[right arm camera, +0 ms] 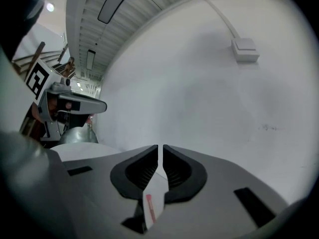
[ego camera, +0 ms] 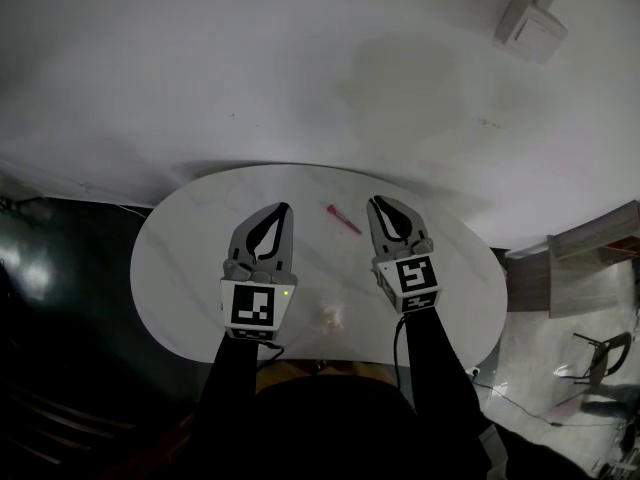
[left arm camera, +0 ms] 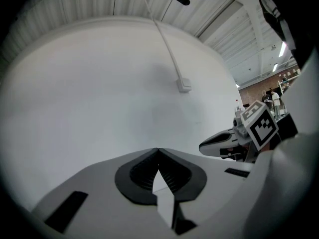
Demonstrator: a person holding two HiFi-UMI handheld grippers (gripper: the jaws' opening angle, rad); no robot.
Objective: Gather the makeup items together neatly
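Red makeup pencil (ego camera: 343, 219) lies flat on the white oval table (ego camera: 180, 258), toward the far edge and about midway along it, slanting with one end nearer the far edge. It rests between the tips of the two grippers, closer to the right one, and touches neither.

The left gripper (ego camera: 283, 211) hovers over the table left of the pencil, pointing at the far edge. Its own view shows the jaws pressed together at the tips with nothing between them. The right gripper (ego camera: 378, 204) hovers right of the pencil, pointing the same way. Its jaws are brought together to a hairline slit and grip nothing. In the right gripper view a stretch of the red pencil (right arm camera: 148, 205) shows on the tabletop through the gap behind the pads, below them and not clamped.

A small pale pinkish item (ego camera: 330, 316) sits close to the near edge, between the two marker cubes; what it is cannot be made out.

Beyond the far edge rises a white wall with a small junction box (ego camera: 530, 28) on it.
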